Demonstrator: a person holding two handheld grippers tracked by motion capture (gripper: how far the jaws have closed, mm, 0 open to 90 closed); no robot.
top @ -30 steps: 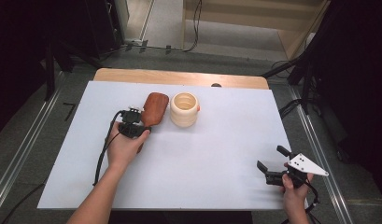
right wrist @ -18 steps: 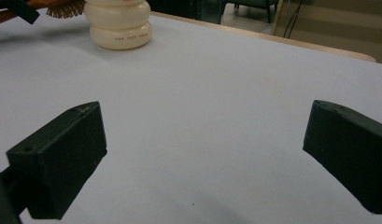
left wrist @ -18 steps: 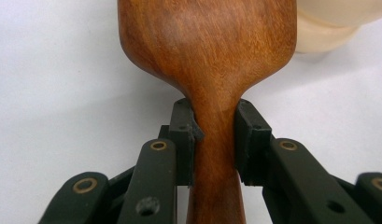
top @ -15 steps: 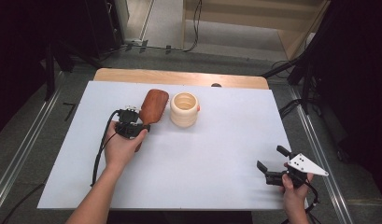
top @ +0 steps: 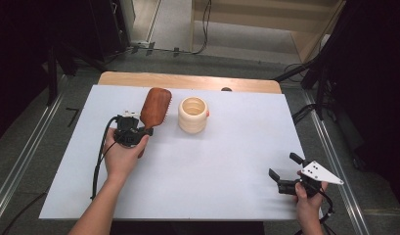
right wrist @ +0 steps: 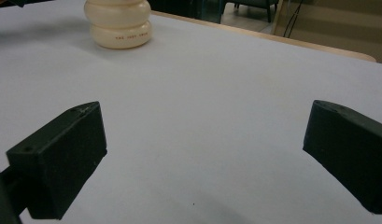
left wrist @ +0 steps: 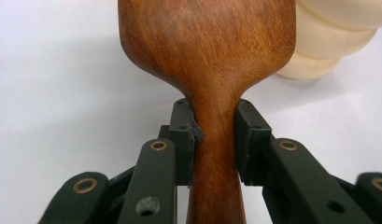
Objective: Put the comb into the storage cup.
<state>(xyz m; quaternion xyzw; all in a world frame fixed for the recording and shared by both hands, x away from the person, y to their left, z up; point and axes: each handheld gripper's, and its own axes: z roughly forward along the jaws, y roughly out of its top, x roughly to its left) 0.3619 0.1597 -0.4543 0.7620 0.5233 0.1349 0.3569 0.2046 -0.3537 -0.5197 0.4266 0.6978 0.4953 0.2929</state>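
Hairbrush [left wrist: 212,60], clenched at its neck by our left gripper [left wrist: 215,140], may pivot into the cream holder [top: 192,115] at three o'clock; our right gripper [right wrist: 205,158] rests released.

I've got a wooden hairbrush [top: 155,106] on the white table cover, reddish-brown, with a broad oval head and a narrow handle. From the high view its smooth back faces mostly up, and I can just make out bristles along its right edge, so it sits a little tilted. The head points away from me towards the far edge of the table, and the handle runs back towards me. In the left gripper view the grain shows clearly, and the neck [left wrist: 215,135] is pinched from both sides where head narrows into handle. A cream ribbed cup [top: 192,114] stands just beside it.
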